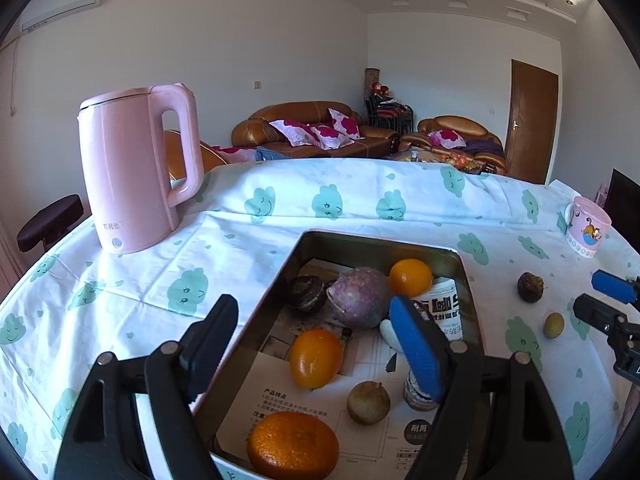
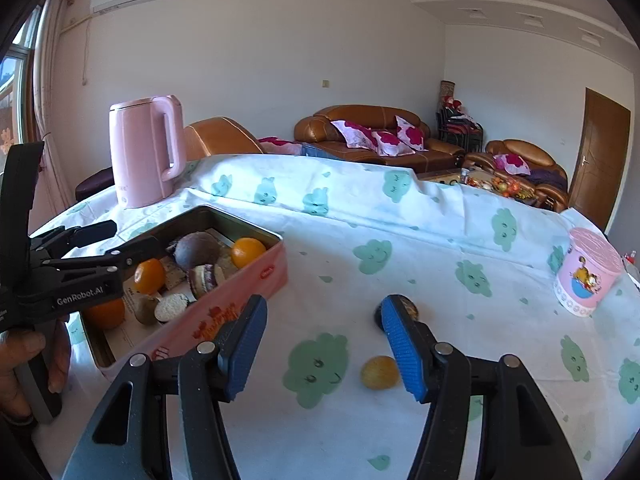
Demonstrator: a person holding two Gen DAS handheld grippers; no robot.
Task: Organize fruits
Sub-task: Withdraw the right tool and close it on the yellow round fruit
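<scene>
Fruits mostly lie in the tin. Right tongs gape empty above the small yellow fruit; left tongs gape over the tin. Next: lower, straddle it, pinch gently.

left tool: black frame, blue ribbed pads, silver screws | right tool: same | "GenRobot.AI" lettering

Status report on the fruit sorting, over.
Both tools open, empty: left tool over tin, right tool near yellow fruit and dark fruit. Nothing blocking.
</scene>
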